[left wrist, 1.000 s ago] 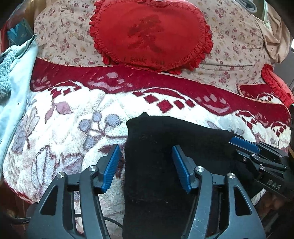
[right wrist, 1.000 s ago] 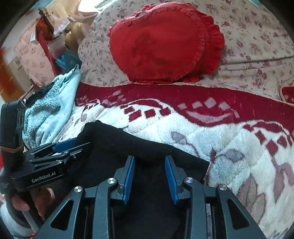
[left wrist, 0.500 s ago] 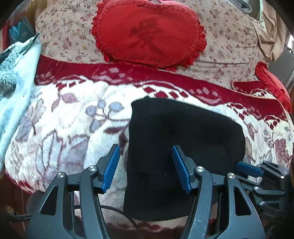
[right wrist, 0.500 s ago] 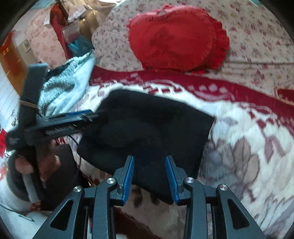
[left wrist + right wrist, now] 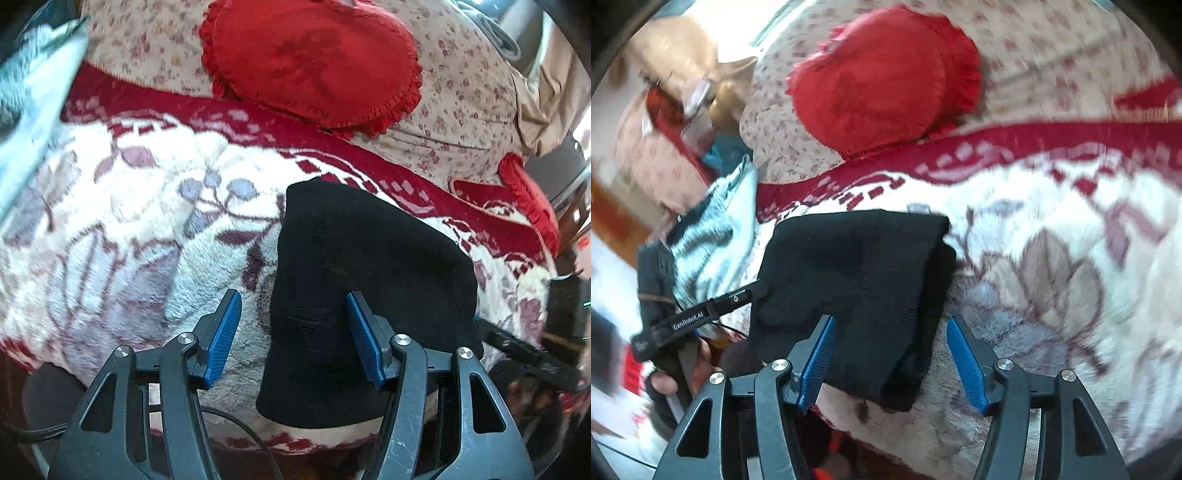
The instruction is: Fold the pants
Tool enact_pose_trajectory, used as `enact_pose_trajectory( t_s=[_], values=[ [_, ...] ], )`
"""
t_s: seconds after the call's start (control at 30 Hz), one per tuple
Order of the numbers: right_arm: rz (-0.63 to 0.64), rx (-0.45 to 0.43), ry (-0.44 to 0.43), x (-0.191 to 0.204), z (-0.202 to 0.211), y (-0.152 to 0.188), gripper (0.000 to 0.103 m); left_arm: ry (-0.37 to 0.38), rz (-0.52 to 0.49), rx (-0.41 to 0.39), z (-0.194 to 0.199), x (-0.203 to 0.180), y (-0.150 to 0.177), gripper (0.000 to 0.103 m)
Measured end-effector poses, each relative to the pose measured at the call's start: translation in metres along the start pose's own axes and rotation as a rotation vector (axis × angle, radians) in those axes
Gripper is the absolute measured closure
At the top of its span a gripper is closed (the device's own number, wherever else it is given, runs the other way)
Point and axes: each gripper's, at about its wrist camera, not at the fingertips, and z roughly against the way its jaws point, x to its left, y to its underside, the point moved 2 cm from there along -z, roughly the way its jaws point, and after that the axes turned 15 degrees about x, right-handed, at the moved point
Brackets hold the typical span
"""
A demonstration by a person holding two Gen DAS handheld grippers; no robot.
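The black pants (image 5: 369,288) are lying folded into a compact block on the plush floral blanket (image 5: 129,221), near its front edge and well in front of the red heart-shaped pillow (image 5: 310,62). The left tongs (image 5: 293,336) are hovering spread apart over the near left edge of the pants, grasping nothing. The right tongs (image 5: 890,358) are likewise hanging released above the pants' near right corner, blue pads (image 5: 964,354) apart.
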Motion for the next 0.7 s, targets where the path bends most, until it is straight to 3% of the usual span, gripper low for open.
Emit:
enact_pose_trajectory(
  t_s=[0.17,0.3,0.4,0.43,0.47,0.57,0.7],
  values=[
    [0.0,0.007,-0.054,-0.006,-0.021,-0.008,0.037,0.062,-0.007,0.043,-0.017,-0.002,-0.003,0.026],
    [0.053,-0.007,-0.049,-0.001,-0.03,-0.017,0.033,0.12,0.003,0.067,-0.03,-0.002,-0.007,0.018],
    [0.049,-0.017,-0.041,0.0,-0.031,-0.02,0.037,0.108,-0.008,0.054,-0.032,-0.008,-0.008,0.015],
    [0.052,-0.024,-0.034,0.0,-0.03,-0.021,0.042,0.096,-0.025,0.051,-0.032,-0.011,-0.007,0.017],
    [0.057,-0.03,-0.033,0.001,-0.029,-0.021,0.049,0.097,-0.045,0.048,-0.032,-0.015,-0.007,0.032],
    [0.081,-0.042,-0.025,0.008,-0.022,-0.023,0.06,0.084,-0.071,0.044,-0.024,-0.024,-0.008,0.046],
    [0.112,-0.087,-0.031,0.019,-0.005,-0.04,0.062,0.074,-0.117,0.006,-0.009,-0.033,-0.023,0.054]
  ],
)
